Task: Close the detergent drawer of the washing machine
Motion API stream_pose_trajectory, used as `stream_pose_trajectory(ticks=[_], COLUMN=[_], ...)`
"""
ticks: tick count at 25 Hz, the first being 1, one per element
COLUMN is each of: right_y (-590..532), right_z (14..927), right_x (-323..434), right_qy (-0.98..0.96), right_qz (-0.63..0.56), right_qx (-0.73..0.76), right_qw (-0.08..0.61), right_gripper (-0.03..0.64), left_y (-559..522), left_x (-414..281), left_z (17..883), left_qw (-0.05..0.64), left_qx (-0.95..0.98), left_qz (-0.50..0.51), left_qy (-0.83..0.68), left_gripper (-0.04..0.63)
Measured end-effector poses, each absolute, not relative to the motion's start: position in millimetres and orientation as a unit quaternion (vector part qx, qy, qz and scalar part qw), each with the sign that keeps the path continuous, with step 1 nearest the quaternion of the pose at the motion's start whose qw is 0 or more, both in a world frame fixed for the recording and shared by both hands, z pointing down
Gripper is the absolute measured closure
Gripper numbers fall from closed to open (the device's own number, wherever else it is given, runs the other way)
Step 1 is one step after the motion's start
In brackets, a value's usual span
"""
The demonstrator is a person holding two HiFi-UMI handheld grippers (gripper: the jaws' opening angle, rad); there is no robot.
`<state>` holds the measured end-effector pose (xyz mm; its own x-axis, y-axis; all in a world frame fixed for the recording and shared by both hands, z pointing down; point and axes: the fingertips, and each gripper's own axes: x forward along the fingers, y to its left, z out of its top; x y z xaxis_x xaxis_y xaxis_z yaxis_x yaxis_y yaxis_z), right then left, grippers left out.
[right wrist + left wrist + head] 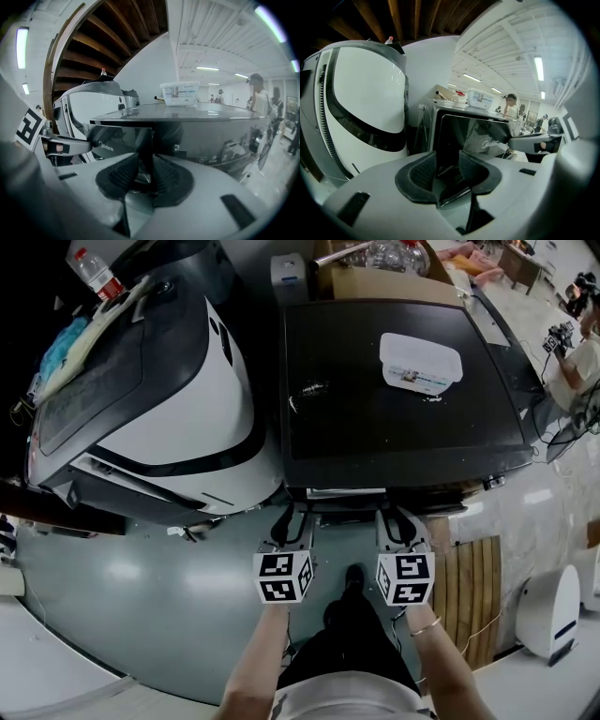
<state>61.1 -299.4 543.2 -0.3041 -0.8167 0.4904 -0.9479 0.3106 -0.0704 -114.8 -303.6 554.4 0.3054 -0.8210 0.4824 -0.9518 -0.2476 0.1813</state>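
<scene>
The black washing machine (394, 427) fills the middle of the head view. Its detergent drawer (345, 492) juts a little out of the front top edge and shows as a pale strip. My left gripper (292, 519) is at the drawer's left end and my right gripper (398, 519) at its right end. In the left gripper view, the glossy dark drawer front (454, 136) stands just past the left gripper (447, 171), whose jaws are apart. In the right gripper view, the drawer's right edge (149, 140) lines up with the narrow gap of the right gripper (146, 171). Neither gripper clamps anything.
A white plastic container (421, 362) lies on the machine's top. A large white-and-black curved appliance (159, 399) stands close on the left. A cardboard box (375, 282) sits behind. A wooden slat mat (473, 587) and a white device (553, 606) are at the right, and a person (577, 362) stands at far right.
</scene>
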Motion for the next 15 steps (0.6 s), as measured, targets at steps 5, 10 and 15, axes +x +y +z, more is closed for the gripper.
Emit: stream_pose_trajectory(ticks=[5,10,15], right_y=[-305.8,-309.9,-314.6], right_z=[542.5,542.6,543.2], right_x=[61.2,60.4,59.8], right_qy=[-0.788,-0.788,-0.786], right_qz=[0.176,0.176,0.178], right_qx=[0.56,0.56,0.563], right_qw=[0.185,0.186,0.185], right_gripper=[0.526,0.526,0.526], left_y=[-309.7,-313.3,-317.3], left_x=[-114.8,-115.8,-116.6], left_z=[554.2,554.3,555.4], left_qw=[0.227,0.23,0.234], left_qx=[0.771,0.767,0.761], left_qz=[0.146,0.145,0.142], left_qy=[-0.576,-0.582,-0.588], left_gripper=[0.466,0.466,0.466])
